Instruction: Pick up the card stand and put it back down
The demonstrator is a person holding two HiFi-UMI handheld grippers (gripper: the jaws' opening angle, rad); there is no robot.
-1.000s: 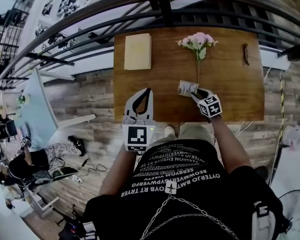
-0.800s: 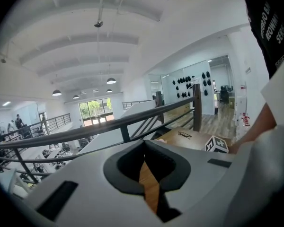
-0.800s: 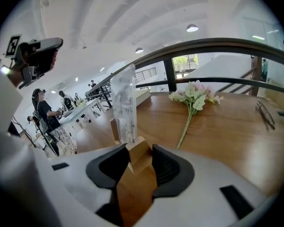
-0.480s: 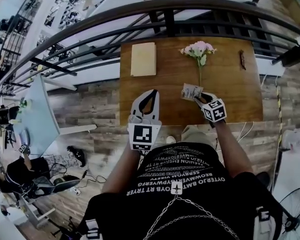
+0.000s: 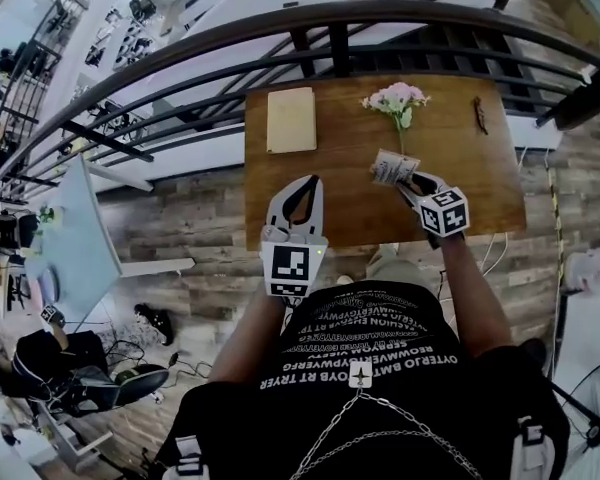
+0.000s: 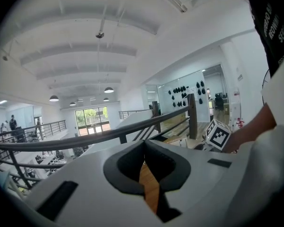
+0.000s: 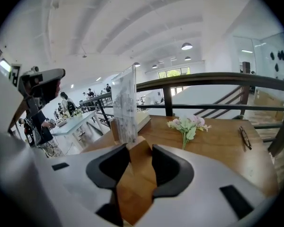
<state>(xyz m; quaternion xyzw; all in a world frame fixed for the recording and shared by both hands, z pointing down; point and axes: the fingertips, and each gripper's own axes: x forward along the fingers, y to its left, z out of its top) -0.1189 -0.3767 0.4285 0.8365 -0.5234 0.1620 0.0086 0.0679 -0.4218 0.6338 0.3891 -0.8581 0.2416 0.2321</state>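
Notepad [image 5: 291,120] back-left on table [image 5: 480,193]; flowers [image 5: 397,98] right of it; card stand [image 5: 391,167] before flowers.

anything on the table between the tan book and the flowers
Nothing. In the head view the table is bare wood between the tan book and the flowers.

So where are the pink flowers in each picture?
Head view: flowers in the upper middle, at the far side of the table.
Left gripper view: not in it.
Right gripper view: flowers just right of centre, to the right of the card stand.
Shared landmark: the black railing shows in all three.
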